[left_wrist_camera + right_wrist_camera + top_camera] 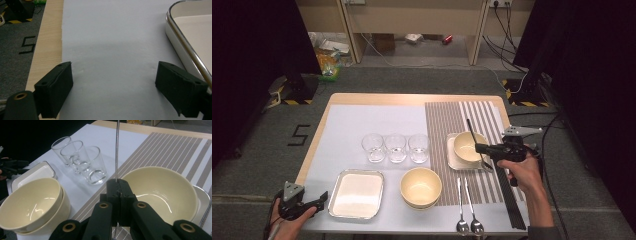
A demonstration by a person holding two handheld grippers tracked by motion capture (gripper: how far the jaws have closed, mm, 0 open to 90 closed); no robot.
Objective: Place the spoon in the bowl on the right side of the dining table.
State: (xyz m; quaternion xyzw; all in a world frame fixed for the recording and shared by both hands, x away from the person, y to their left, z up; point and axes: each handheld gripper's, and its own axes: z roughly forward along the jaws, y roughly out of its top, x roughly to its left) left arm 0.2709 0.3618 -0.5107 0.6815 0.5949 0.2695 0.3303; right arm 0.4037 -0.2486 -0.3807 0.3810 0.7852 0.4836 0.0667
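Left gripper (314,202) rests at the worktop's (362,99) near-left edge beside the white tray (357,195), fingers (53,86) spread and empty; at right, right gripper (479,148) hangs over the cream bowl (468,146), fingers (113,188) pinching a thin metal utensil handle (116,150).

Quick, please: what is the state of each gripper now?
Left gripper: open, holding nothing.
Right gripper: closed on a thin metal utensil handle, beside the bowl.

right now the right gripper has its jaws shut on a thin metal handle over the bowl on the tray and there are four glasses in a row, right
Not quite: the glasses number three, as the high view shows. The rest holds: the right gripper has its jaws shut on a thin metal handle over the bowl on the tray.
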